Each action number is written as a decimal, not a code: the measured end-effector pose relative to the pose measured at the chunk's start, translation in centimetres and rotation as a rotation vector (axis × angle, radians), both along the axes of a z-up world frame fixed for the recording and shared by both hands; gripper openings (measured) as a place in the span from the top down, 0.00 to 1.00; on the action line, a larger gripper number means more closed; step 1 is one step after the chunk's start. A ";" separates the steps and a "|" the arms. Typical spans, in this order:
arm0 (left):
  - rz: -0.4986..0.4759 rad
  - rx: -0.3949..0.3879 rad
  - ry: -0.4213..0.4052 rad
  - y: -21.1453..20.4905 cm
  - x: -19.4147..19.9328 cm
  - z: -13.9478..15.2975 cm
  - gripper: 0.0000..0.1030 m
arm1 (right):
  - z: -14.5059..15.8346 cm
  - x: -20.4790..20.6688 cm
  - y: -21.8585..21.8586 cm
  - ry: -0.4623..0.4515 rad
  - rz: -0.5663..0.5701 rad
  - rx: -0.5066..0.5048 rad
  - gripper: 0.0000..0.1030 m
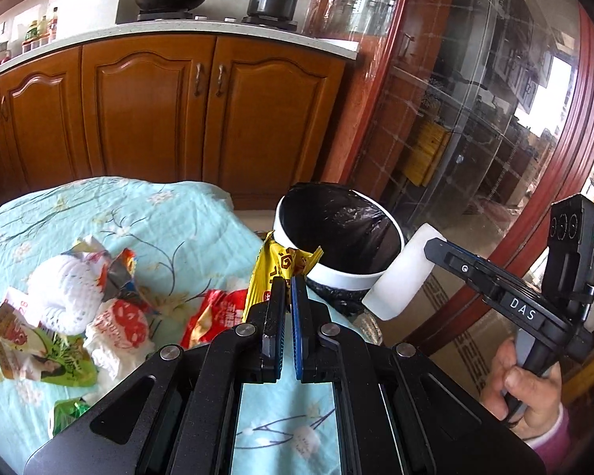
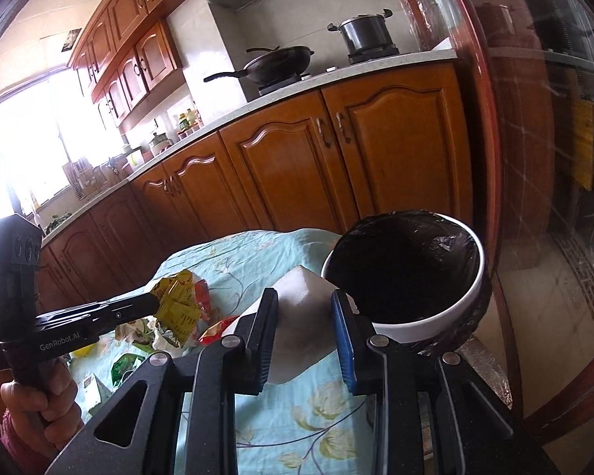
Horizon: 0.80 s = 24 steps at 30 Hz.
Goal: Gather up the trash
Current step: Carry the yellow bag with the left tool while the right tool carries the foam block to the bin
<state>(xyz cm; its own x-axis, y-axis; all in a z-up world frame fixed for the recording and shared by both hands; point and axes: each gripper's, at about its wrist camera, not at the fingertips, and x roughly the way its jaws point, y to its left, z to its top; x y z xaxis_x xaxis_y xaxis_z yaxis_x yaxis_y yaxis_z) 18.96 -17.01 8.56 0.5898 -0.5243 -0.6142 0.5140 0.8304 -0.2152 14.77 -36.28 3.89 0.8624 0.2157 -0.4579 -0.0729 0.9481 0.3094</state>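
Kitchen with wood cabinets; the table (image 1: 186, 213), under a pale blue floral cloth, carries the litter. A white trash bin (image 1: 338, 273) lined with a black bag stands at the table's far corner.

Left hand-held gripper (image 1: 288, 297): jaws nearly together, pinching a yellow wrapper (image 1: 271, 267), held up just beside the bin rim.
Right hand-held gripper (image 2: 305, 308): jaws spread wide and clamped on a white foam block (image 2: 303, 316), also held just short of the bin.

Remaining on the cloth: a white foam net (image 1: 69, 289), a red packet (image 1: 210, 312), a green packet (image 1: 51, 360) and other crumpled wrappers, well apart from the bin.

Step in hand, by my reading: the carry to the bin, both loads up. The next move calls for bringing each load over the bin mouth before releasing. The wrapper is light and may catch on the rim.
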 end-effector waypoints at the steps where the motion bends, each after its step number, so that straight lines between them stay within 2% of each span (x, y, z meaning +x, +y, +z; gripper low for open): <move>1: -0.010 0.002 -0.003 -0.7 0.3 0.1 0.97 | 0.0 0.1 -0.6 -0.002 -0.010 0.004 0.73; 10: -0.082 0.021 0.008 -6.3 3.8 0.2 0.97 | 0.5 2.3 -5.3 -0.012 -0.098 -0.008 0.73; 18: -0.114 0.043 0.103 -10.5 8.2 -0.9 0.97 | 0.0 5.9 -8.4 0.023 -0.133 -0.031 0.73; 24: -0.118 0.056 0.170 -12.1 9.9 -2.7 0.97 | -1.1 8.1 -9.1 0.070 -0.118 -0.071 0.73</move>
<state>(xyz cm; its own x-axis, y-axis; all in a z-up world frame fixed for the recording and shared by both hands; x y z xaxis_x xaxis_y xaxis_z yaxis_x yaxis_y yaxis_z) 28.81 -29.12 5.85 0.4114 -0.5460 -0.7299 0.5686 0.7796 -0.2627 22.85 -45.38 2.84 0.8454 0.0796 -0.5281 0.0599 0.9684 0.2420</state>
